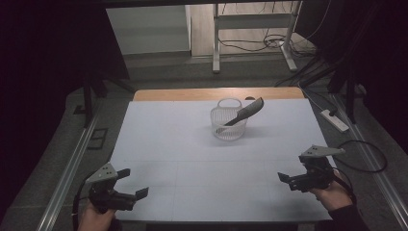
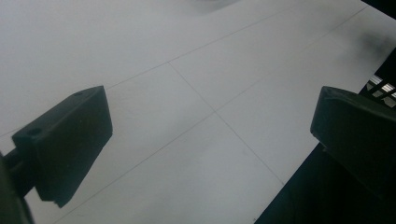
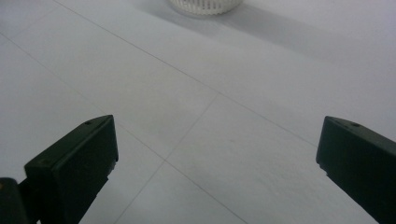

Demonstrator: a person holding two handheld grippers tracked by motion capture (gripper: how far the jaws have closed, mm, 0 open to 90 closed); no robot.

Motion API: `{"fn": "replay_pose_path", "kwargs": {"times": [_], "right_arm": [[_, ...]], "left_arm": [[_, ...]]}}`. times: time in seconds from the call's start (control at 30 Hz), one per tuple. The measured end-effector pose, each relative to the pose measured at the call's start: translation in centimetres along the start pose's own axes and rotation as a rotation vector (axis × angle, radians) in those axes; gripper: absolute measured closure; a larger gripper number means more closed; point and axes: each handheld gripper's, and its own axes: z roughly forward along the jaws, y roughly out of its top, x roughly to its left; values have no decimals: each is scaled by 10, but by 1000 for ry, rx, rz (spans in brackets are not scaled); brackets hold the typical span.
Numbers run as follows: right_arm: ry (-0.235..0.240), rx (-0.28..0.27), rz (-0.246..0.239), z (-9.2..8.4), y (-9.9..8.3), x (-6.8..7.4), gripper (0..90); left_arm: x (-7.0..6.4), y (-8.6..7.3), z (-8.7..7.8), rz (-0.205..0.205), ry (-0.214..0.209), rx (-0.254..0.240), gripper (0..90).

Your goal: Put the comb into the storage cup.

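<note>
A small white slotted basket (image 1: 229, 122) stands near the far middle of the white table (image 1: 192, 159); its lower edge (image 3: 205, 5) peeks in at the top of the right gripper view. A dark long-handled tool (image 1: 246, 113) leans out of the basket toward the right. My left gripper (image 1: 132, 184) is held low over the near left corner, jaws wide apart and empty (image 2: 210, 140). My right gripper (image 1: 287, 180) hovers over the near right part of the table, also open with nothing between its jaws (image 3: 217, 154). Both are far from the basket.
A bare wooden strip (image 1: 219, 94) runs along the table's far edge. A white power strip (image 1: 335, 120) and black cables (image 1: 361, 156) lie on the floor to the right. Metal desk legs (image 1: 216, 43) stand beyond the table. The near table edge (image 2: 289, 179) lies close under the left gripper.
</note>
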Motion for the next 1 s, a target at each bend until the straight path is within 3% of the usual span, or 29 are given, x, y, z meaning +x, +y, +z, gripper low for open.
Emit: {"fn": "replay_pose_path", "kwargs": {"times": [1.0], "right_arm": [[-105, -8, 87, -34, -37, -1, 0]], "left_arm": [[2, -1, -1, -16, 24, -3, 0]]}}
